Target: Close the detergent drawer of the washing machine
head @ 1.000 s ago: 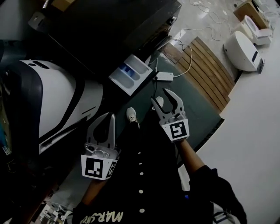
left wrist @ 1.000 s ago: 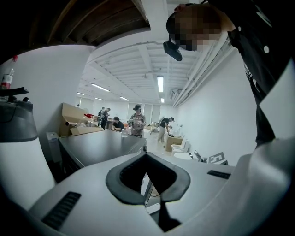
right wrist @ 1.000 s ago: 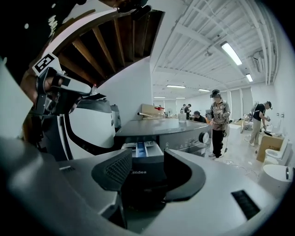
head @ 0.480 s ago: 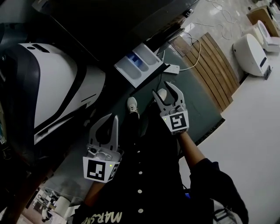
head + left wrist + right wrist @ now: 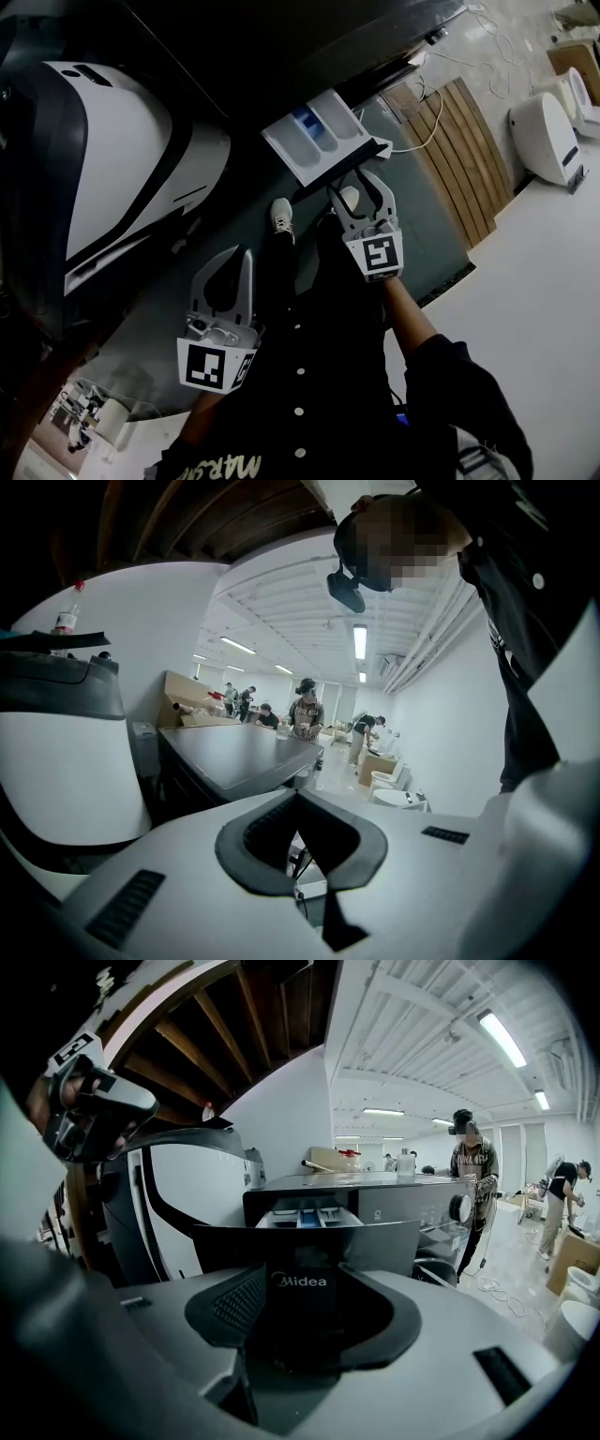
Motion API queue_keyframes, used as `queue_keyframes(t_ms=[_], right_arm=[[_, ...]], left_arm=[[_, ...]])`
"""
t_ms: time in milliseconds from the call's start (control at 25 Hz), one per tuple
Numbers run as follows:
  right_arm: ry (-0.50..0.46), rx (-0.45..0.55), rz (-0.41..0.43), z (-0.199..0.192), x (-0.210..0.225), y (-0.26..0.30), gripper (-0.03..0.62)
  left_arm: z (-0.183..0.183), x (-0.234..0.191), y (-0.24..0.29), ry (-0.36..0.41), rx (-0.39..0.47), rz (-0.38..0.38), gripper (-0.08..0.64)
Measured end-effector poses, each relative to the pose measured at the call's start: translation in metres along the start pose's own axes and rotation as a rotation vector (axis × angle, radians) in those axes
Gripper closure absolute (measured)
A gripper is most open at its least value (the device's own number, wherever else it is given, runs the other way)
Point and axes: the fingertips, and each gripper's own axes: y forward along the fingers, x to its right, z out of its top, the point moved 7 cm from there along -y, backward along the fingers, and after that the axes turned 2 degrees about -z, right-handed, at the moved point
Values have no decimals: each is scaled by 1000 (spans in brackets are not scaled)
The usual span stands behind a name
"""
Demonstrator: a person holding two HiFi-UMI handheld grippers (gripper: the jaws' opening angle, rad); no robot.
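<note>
The dark washing machine (image 5: 281, 56) has its white detergent drawer (image 5: 319, 139) pulled out, a blue compartment showing inside. My right gripper (image 5: 352, 186) is open, its tips right at the drawer's dark front panel. In the right gripper view that panel (image 5: 309, 1246), marked Midea, fills the gap at my right gripper (image 5: 302, 1274), with the drawer's compartments (image 5: 305, 1216) behind it. Whether the tips touch it I cannot tell. My left gripper (image 5: 237, 253) hangs lower left, shut and empty, away from the drawer. In the left gripper view the left gripper (image 5: 296, 797) has its tips together.
A large white-and-black appliance (image 5: 112, 159) stands left of the washer. A wooden slat pallet (image 5: 459, 141), a loose cable (image 5: 422, 122) and a white toilet (image 5: 544, 131) lie to the right. My shoe (image 5: 281, 217) rests on the green floor mat (image 5: 412, 225). A person (image 5: 472, 1180) stands beyond the machine.
My right gripper has moved up to the drawer's front panel. The drawer stays pulled out. The left gripper has kept its place and stays shut.
</note>
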Motion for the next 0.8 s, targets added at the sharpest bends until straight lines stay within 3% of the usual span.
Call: queue_keyframes(t_ms=[280,800], right_arm=[[-16,40,-22,-1,-2,2,360],[-15,-10,-13,10,1,19,360]], left_arm=[[-4,-11,-4,-44,4,56,555],[-3,-15,-8,-81,29,106,555]])
